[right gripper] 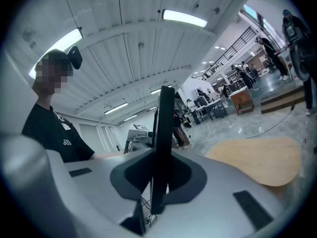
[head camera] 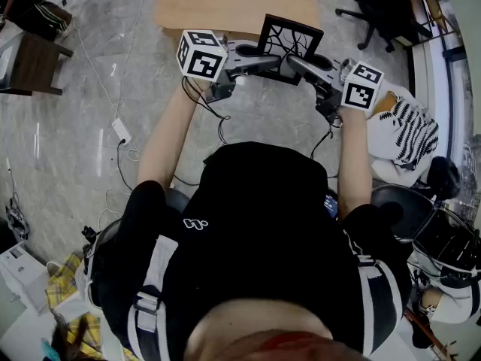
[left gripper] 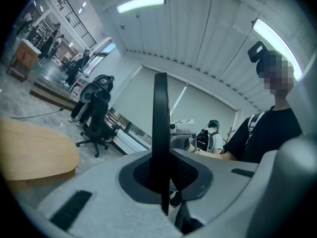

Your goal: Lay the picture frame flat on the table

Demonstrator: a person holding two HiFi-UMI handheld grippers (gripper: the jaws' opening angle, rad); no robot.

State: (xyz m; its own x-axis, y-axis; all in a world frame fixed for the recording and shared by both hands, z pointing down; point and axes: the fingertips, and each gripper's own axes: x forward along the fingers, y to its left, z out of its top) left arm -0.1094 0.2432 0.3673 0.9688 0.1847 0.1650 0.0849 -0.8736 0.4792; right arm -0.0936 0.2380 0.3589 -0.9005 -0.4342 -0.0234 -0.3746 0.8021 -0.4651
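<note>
- While the person's arms are reaching forward in the head view, the picture frame (head camera: 290, 39) is standing tilted up over the near edge of the wooden table (head camera: 225, 4). It is black, with an openwork pattern inside its border. Its lower edge may be hanging just clear of the wood, though this angle is not settling that.
- Also in the head view, the left gripper (head camera: 264, 60) is pinching the frame's lower left part and the right gripper (head camera: 299, 65) its lower right. The frame is sitting between the two, with the marker cubes pointing back toward the person.
- Seen from the left gripper view, the frame (left gripper: 161, 128) is showing edge-on as a thin black upright bar running through the middle of the left gripper (left gripper: 166, 182). The jaws are pressing closed on it, one dark pad (left gripper: 190, 175) lying against each face. The table (left gripper: 34, 152) is lying low at the left, apart from the jaws.
- Seen from the right gripper view, the frame (right gripper: 163, 128) is again standing edge-on in the centre of the right gripper (right gripper: 157, 185). The jaws are clamping it from both sides, and the table (right gripper: 257, 157) is lying beyond them at the right.
</note>
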